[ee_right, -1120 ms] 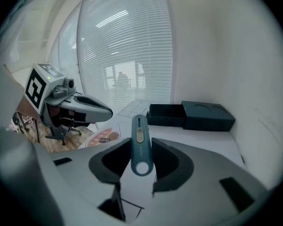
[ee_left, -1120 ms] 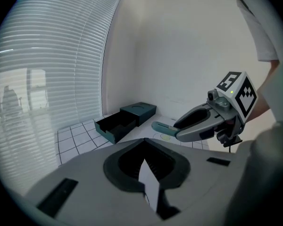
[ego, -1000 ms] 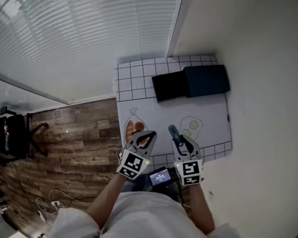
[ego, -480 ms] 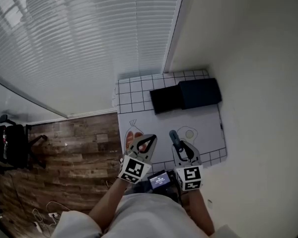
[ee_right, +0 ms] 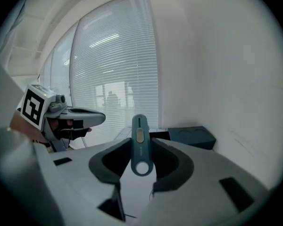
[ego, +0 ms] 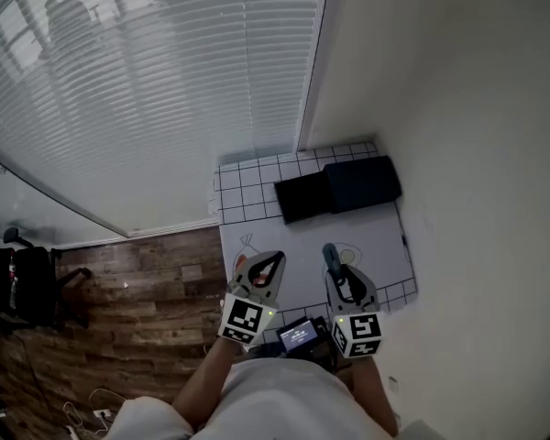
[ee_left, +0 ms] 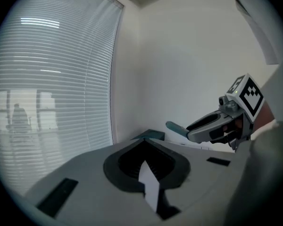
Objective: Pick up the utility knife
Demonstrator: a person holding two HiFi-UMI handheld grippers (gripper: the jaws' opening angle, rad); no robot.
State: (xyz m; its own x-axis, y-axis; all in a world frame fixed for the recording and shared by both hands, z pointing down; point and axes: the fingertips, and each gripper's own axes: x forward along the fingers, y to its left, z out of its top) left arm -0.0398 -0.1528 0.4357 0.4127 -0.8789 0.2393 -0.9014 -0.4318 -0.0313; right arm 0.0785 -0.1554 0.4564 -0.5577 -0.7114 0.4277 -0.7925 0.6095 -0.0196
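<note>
Moved: both grippers higher off the mat (ego: 298, 238).
Right gripper (ego: 335, 266): clamps teal utility knife (ee_right: 139, 142).
Left gripper (ego: 269, 262): jaws together, empty.

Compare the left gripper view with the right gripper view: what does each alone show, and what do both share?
Only the left gripper view: the left gripper, jaws together and empty; the right gripper side-on. Only the right gripper view: the yellow slider and ring hole of the utility knife in its jaws. Both: the knife, the window blinds.
</note>
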